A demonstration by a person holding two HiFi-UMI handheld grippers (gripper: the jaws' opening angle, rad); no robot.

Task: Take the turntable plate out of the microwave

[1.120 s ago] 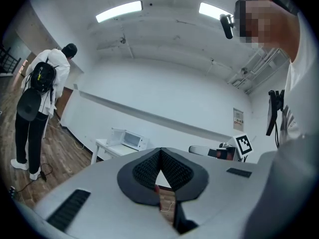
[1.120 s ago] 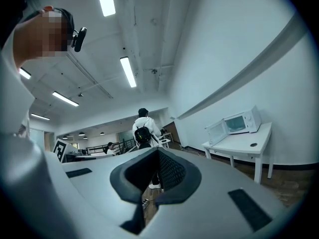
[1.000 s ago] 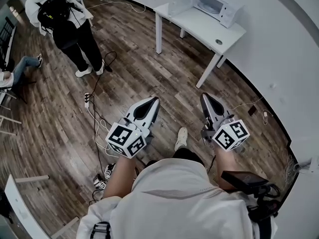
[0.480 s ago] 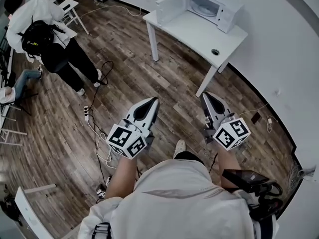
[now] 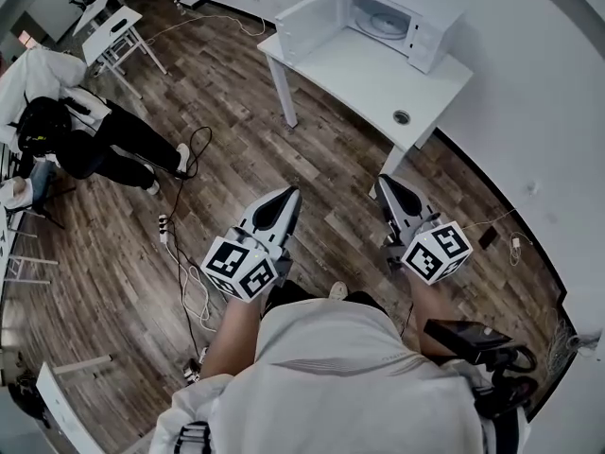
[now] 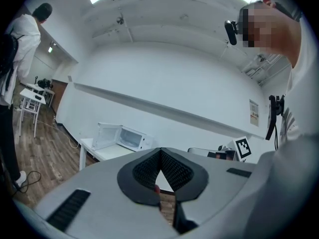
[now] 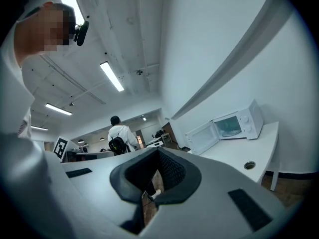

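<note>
A white microwave [image 5: 408,22] stands on a white table [image 5: 378,78] at the far wall, its door [image 5: 307,19] swung open to the left. Inside lies the glass turntable plate [image 5: 383,23]. My left gripper [image 5: 288,195] and right gripper [image 5: 382,183] are held level over the wooden floor, well short of the table, both shut and empty. The left gripper view shows the shut gripper [image 6: 160,151] with the microwave [image 6: 127,137] far off. From the right gripper [image 7: 158,151] the microwave [image 7: 234,125] shows at the right, the plate faint behind its opening.
A person with a black backpack [image 5: 90,135] bends over at the left. Cables and a power strip [image 5: 180,253] trail across the floor. Small white tables [image 5: 113,31] stand at the top left. A round cable hole [image 5: 403,116] sits in the tabletop.
The table and microwave have come nearer and lower in the head view. The person with the backpack has slid left and bent down. Both grippers stay shut.
</note>
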